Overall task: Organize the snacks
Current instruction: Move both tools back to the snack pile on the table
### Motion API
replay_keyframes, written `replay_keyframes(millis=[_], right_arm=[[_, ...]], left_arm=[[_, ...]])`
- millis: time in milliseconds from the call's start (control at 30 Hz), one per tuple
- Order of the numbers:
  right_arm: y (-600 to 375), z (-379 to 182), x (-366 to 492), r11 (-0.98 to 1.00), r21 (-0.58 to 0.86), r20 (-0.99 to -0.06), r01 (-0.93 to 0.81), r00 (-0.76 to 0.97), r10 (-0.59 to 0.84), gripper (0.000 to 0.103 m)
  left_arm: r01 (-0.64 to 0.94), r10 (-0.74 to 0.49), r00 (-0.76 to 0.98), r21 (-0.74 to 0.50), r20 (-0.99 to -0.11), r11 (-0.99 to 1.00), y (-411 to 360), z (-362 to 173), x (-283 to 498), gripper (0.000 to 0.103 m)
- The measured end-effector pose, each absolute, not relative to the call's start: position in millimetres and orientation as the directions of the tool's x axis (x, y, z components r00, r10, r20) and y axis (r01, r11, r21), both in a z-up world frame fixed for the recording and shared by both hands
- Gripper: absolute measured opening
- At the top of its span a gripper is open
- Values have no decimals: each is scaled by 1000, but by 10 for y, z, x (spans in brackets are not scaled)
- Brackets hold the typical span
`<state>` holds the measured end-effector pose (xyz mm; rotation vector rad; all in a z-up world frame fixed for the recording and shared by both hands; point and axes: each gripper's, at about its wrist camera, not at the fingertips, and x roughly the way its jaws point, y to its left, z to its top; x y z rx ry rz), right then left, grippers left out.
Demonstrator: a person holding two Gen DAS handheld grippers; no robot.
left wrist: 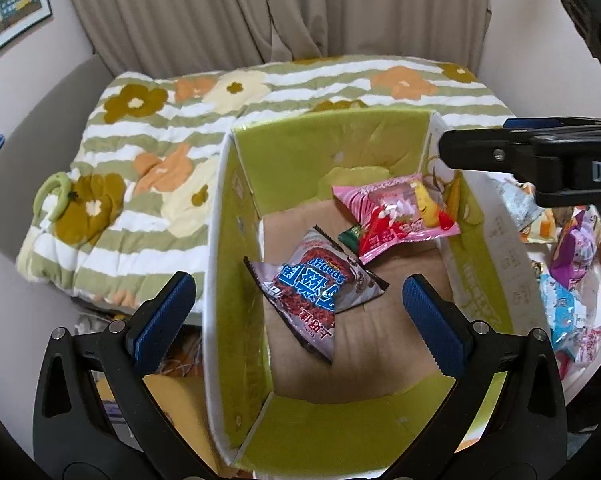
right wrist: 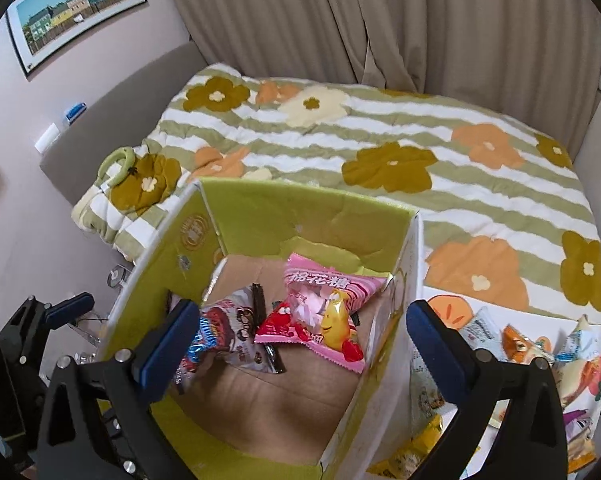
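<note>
My left gripper (left wrist: 298, 316) hung spread wide over the open cardboard box (left wrist: 236, 240), nothing between its blue pads (left wrist: 164, 312). My right gripper (right wrist: 298, 340) was just as wide and just as bare, poised above the box's right wall, one finger over the inside and one outside it. Down on the brown box floor lay a grey-and-red sponge-cake packet (left wrist: 316, 288), and just beyond it a pink marshmallow packet (left wrist: 396, 216) resting partly over a small dark green wrapper (left wrist: 350, 236). Outside, to the right of the box, loose snack packets (right wrist: 540, 356) were scattered on a white surface. Behind it all stretched the bed with its green-striped flower quilt (right wrist: 380, 140), a pale green ring (right wrist: 118, 166) lying on it, beige curtains (right wrist: 380, 20) beyond, and a framed picture (right wrist: 76, 8) on the wall.
</note>
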<state>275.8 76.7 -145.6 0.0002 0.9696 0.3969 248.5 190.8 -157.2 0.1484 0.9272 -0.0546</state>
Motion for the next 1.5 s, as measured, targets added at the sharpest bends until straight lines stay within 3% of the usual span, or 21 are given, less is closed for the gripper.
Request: replay_keyframes(millis=[433, 633, 1067, 1500], right_arm=[[73, -554, 1812, 958, 147, -703, -246, 656, 276, 103], [-637, -488, 1320, 982, 100, -705, -162, 685, 185, 103], [-2198, -1189, 493, 983, 177, -788, -51, 591, 172, 103], [-2368, -2414, 285, 940, 321, -829, -112, 448, 336, 103]], left_arm=[[170, -57, 682, 82, -729, 982, 1499, -790, 2048, 103], [240, -153, 688, 24, -709, 970, 942, -677, 1785, 103], [306, -215, 532, -51, -819, 951, -682, -1389, 1372, 103], [277, -224, 435, -107, -872, 955, -938, -2403, 1475, 103]])
